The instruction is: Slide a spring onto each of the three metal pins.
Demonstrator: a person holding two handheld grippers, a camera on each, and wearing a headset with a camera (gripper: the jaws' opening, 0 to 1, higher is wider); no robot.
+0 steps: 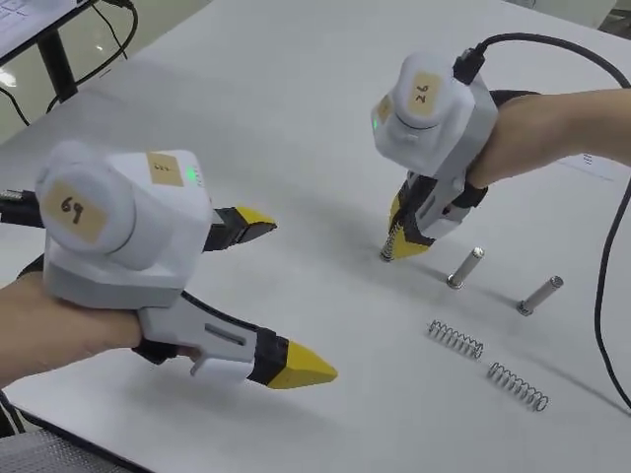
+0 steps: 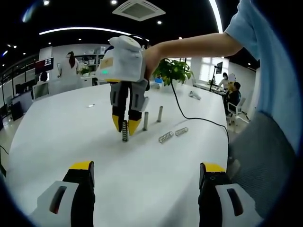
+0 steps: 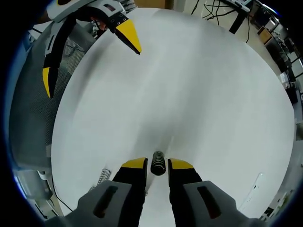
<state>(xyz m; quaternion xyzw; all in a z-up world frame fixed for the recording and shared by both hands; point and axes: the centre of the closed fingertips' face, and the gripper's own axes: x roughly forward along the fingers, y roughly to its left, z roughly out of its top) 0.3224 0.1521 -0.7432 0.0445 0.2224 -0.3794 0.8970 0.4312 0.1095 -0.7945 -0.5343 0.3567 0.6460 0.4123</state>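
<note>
Right hand-held gripper (image 1: 404,244) pinching upright spring (image 1: 391,242) on bench (image 1: 296,118); can't tell if pin inside. Left hand-held gripper (image 1: 288,296) wide open, empty. Bare pin (image 1: 463,268) at spring's 4 o'clock. I worry: hard squeeze buckles coil, jams; tilt flicks it away.

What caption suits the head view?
Right gripper straddles an upright spring; two bare pins and two loose springs wait nearby.

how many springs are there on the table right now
3. One spring stands upright between the fingers of the right gripper. Two loose springs lie flat on the table near the two bare pins. None looks hidden.
</note>
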